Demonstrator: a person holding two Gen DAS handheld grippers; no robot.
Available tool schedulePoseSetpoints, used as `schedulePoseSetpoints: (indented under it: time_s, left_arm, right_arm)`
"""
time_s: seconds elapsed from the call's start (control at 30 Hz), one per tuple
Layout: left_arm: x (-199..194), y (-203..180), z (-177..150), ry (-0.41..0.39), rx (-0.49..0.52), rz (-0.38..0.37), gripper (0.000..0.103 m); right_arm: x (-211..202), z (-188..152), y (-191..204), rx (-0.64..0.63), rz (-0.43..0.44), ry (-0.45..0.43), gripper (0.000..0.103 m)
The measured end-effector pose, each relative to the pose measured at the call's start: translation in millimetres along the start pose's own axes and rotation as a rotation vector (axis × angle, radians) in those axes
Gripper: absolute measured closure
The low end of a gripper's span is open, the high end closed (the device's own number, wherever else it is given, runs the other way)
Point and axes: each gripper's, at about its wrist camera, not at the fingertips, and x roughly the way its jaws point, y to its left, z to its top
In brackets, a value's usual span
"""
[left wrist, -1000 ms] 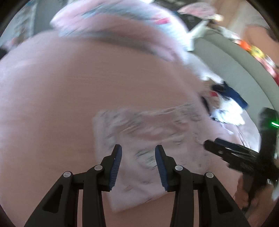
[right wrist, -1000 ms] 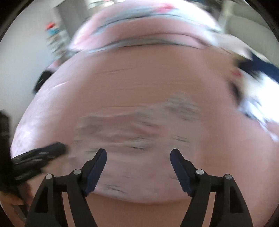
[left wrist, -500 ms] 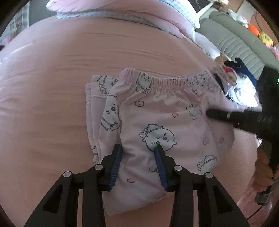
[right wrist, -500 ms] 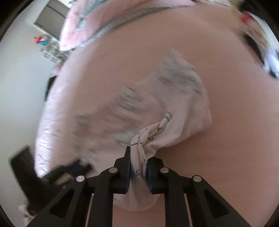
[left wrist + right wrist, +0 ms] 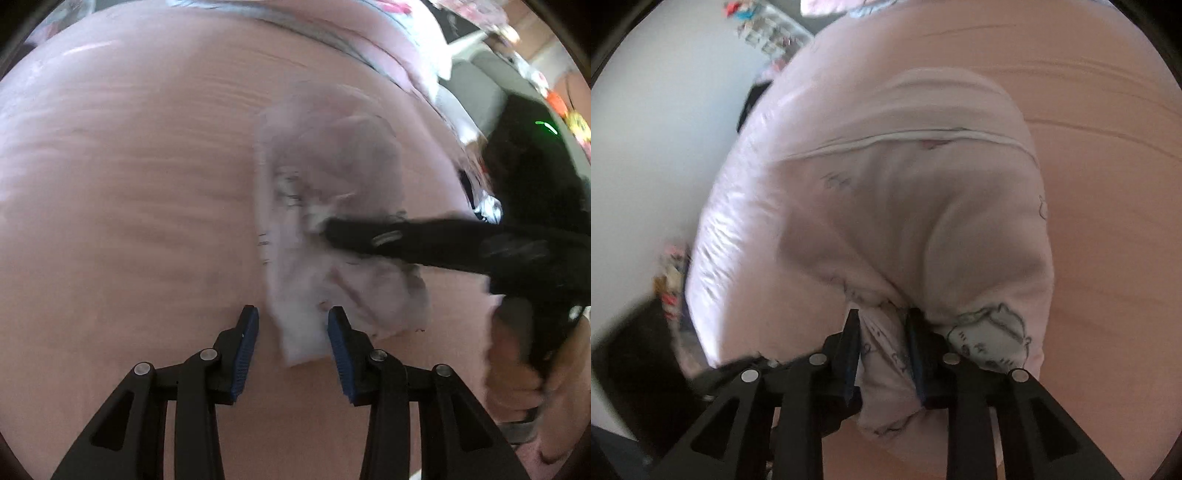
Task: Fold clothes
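Note:
The pale pink pyjama shorts [image 5: 332,236] with cartoon prints lie on the pink bed sheet [image 5: 129,203], motion-blurred. My left gripper [image 5: 291,332] is open, its blue pads on either side of the shorts' near corner without closing on it. My right gripper [image 5: 882,339] is shut on a bunched fold of the shorts [image 5: 905,221] and holds the cloth lifted off the sheet. In the left wrist view the right gripper [image 5: 332,232] reaches in from the right across the shorts.
Pink bedding and pillows [image 5: 351,29] lie at the far end of the bed. A grey sofa [image 5: 480,85] with loose clothes stands at the right. In the right wrist view a white wall [image 5: 665,129] and the bed's left edge [image 5: 713,229] show.
My right gripper has carried the gripped edge of the shorts leftward over the rest of the garment. My left gripper has stayed open and has moved to the left of the shorts.

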Motion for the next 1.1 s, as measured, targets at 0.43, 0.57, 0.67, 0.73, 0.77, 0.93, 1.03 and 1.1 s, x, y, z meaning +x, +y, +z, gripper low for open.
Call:
schedulePoseSetpoints:
  time_s: [0.43, 0.57, 0.67, 0.73, 0.77, 0.93, 1.03, 1.1]
  left_arm:
    - [14.6, -29.9, 6.6, -0.066, 0.014, -0.186, 0.066]
    - [27.5, -34.0, 2.9, -0.029, 0.007, -0.093, 0.066]
    - [4.7, -13.5, 4.5, -0.068, -0.133, -0.052, 0.066]
    - [-12.9, 2.1, 6.0, -0.131, -0.181, -0.03, 0.067]
    - [-18.2, 7.1, 8.4, -0.15, -0.208, -0.06, 0.067]
    - [-15.4, 11.0, 14.3, -0.126, -0.216, -0.27, 0.067]
    - [-3.0, 0.1, 17.1, -0.078, -0.155, -0.229, 0.067]
    - [-5.7, 6.1, 9.4, -0.069, -0.161, -0.205, 0.067]
  right_arm:
    - [-104.7, -18.3, -63.6, 0.033, -0.25, -0.202, 0.044]
    - [-88.5, -39.8, -66.9, -0.119, -0.378, -0.117, 0.044]
    - [-105.0, -50.9, -60.0, -0.228, -0.362, -0.083, 0.044]
    - [-118.6, -53.6, -58.3, -0.282, -0.341, -0.071, 0.044]
    - [-126.1, -54.8, -57.7, -0.308, -0.333, -0.07, 0.044]
    - [-151.0, -42.7, -76.6, -0.268, -0.393, -0.17, 0.044]
    - [-131.0, -55.4, -66.5, -0.397, -0.452, -0.083, 0.042]
    - [-134.4, -73.5, -54.6, -0.532, -0.523, -0.121, 0.042]
